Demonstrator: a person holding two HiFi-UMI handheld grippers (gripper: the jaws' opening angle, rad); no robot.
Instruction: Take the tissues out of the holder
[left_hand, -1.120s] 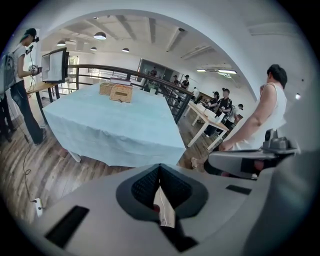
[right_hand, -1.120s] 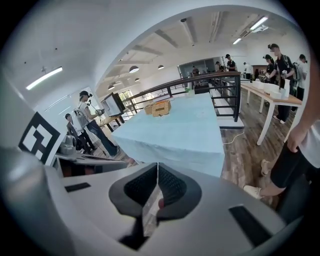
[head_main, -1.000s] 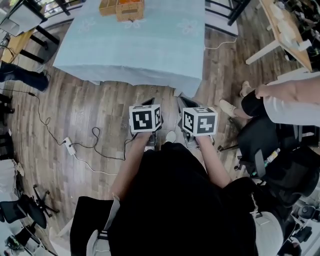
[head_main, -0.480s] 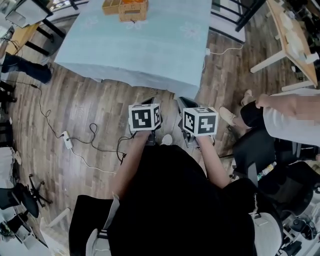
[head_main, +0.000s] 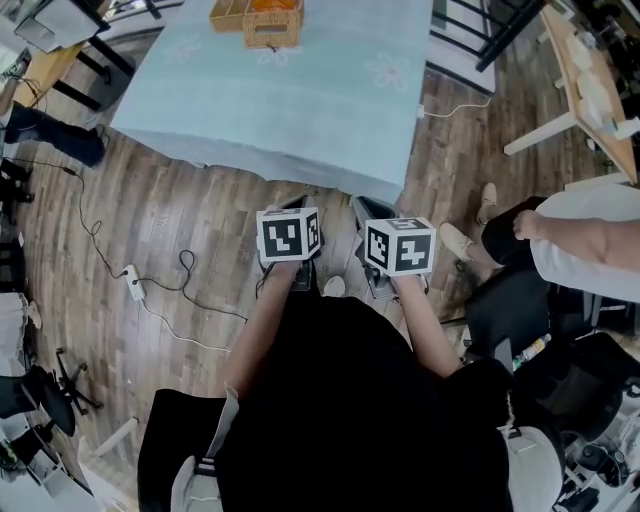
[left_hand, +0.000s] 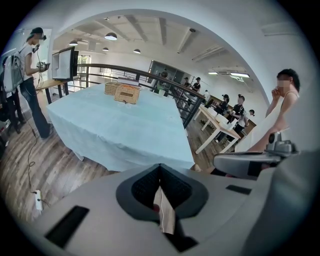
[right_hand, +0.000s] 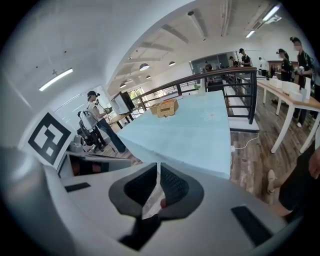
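At the far end of the surface (head_main: 300, 110), well apart from you, the wicker tissue holder (head_main: 272, 24) stands just beside another basket (head_main: 228, 14). You hold the left gripper (head_main: 298, 205) and the right gripper (head_main: 362, 207) near your body, above the floor (head_main: 170, 220). Both have their jaws closed together, with nothing between them.

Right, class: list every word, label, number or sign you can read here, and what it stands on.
None: no word or number is readable.
The two marker cubes, left and right, show only black-and-white square patterns, not letters.
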